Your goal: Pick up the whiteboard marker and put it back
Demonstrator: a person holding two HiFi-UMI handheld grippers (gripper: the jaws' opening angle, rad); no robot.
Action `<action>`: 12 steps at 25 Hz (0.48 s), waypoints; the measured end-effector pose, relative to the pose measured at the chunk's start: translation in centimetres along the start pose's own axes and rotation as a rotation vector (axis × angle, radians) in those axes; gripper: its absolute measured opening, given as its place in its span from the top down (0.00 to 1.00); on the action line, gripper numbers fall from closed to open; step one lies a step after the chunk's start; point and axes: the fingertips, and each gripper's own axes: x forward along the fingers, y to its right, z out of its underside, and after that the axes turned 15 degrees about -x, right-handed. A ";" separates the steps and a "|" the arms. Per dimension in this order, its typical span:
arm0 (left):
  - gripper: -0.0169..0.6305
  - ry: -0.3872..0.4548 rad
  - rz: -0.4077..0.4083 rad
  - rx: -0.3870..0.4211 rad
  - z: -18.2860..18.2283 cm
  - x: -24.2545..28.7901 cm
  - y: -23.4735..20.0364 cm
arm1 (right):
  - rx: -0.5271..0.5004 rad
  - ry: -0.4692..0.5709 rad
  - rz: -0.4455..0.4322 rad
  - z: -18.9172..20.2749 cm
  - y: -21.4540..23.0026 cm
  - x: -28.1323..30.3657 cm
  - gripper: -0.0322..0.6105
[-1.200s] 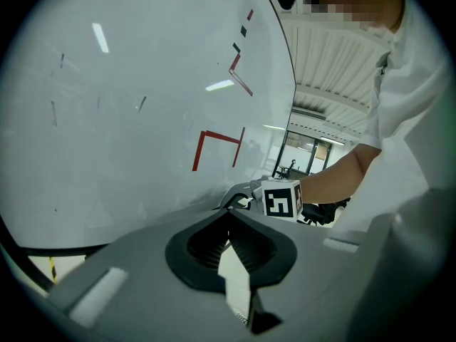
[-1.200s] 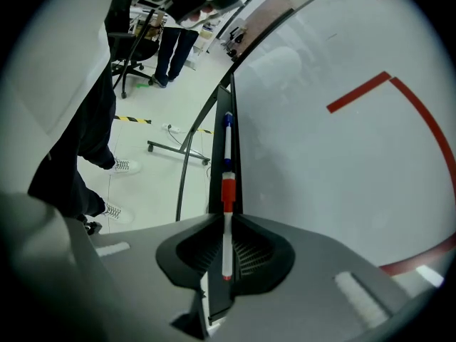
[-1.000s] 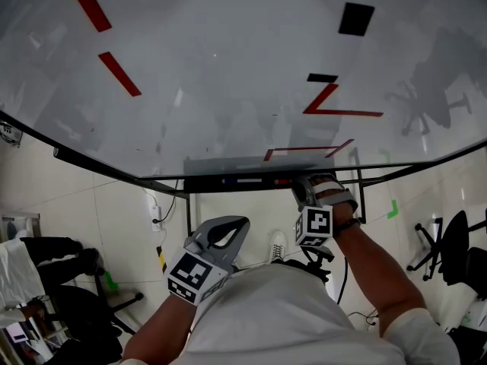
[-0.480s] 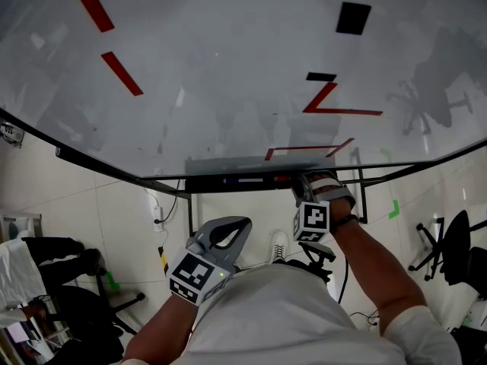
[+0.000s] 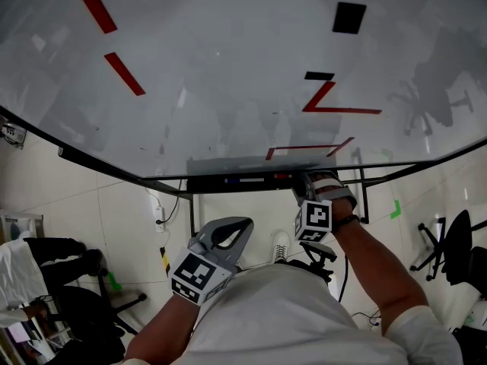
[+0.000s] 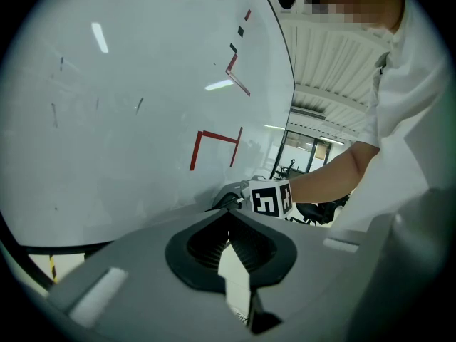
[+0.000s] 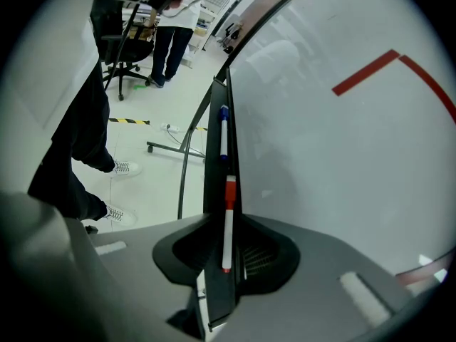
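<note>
Down at the tray, the right claw [image 7: 229, 218] pinches the whiteboard marker [image 7: 227, 237].

Its jaws are closed in on the marker's white barrel, which lies lengthwise along the dark tray [image 7: 214, 155] at the foot of the whiteboard [image 7: 342, 155]; the red cap [image 7: 230, 191] points away from the claw. Farther along the same tray lies a blue marker [image 7: 224, 130], end to end with the first and apart from it. Red lines are drawn on the whiteboard above. In the head view, the left claw [image 5: 222, 238] hangs low by the person's body, well away from the tray, tips pressed together with nothing between them.
</note>
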 end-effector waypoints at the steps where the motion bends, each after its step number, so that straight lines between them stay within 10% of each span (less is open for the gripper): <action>1: 0.95 0.002 0.001 0.002 -0.1 0.0 0.0 | 0.001 -0.001 0.002 0.0 0.0 -0.1 0.83; 12: 0.95 0.004 -0.029 -0.027 -0.2 -0.1 -0.5 | 0.078 0.021 0.026 -0.1 0.2 -1.8 0.95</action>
